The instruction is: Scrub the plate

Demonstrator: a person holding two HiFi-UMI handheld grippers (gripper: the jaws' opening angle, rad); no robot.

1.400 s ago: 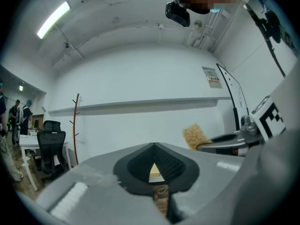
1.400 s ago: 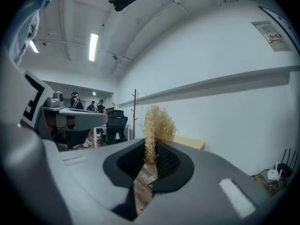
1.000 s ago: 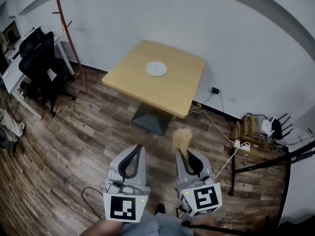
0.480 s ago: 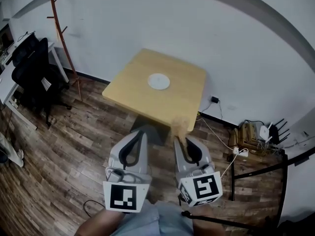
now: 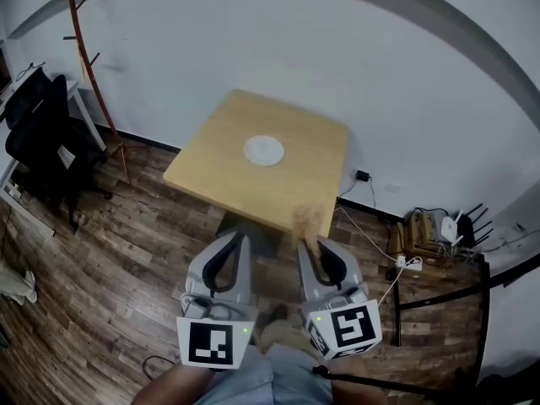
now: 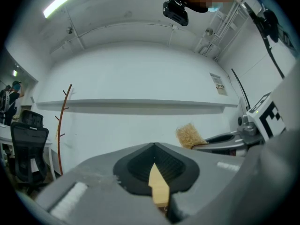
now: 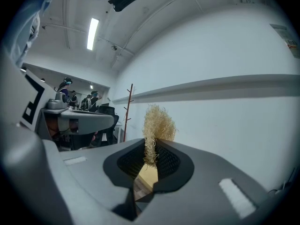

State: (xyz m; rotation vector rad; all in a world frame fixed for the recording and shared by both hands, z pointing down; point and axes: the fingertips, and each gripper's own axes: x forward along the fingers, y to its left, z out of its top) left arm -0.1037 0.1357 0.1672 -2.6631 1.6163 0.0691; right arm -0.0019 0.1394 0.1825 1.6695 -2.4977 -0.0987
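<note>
Straw-coloured fibres of a scrubber (image 5: 308, 221) stick up from the right tongs (image 5: 305, 245), whose jaws are closed on its lower end. The left tongs (image 5: 239, 241) are pressed together with nothing between them; only a thin sliver of the table shows through the seam. Both are held side by side, low and close to the person's body, pointing toward 12 o'clock.

A white round plate (image 5: 264, 150) lies flat near the middle of a square light-wood table (image 5: 308, 133). It is well apart from both tongs, at 12 o'clock from the left pair and a touch toward 11 from the right pair. Being round, it has no long axis. The right tongs look slightly nearer the table's front edge, and the left pair is free to steady the plate.

Bare wood floor (image 5: 110, 243) lies between person and table. A wall (image 5: 253, 32) backs the table at 12 o'clock. Cables (image 5: 371, 218) trail at 3 o'clock, and a coat stand (image 5: 89, 74) and chair (image 5: 38, 150) stand at 10.
</note>
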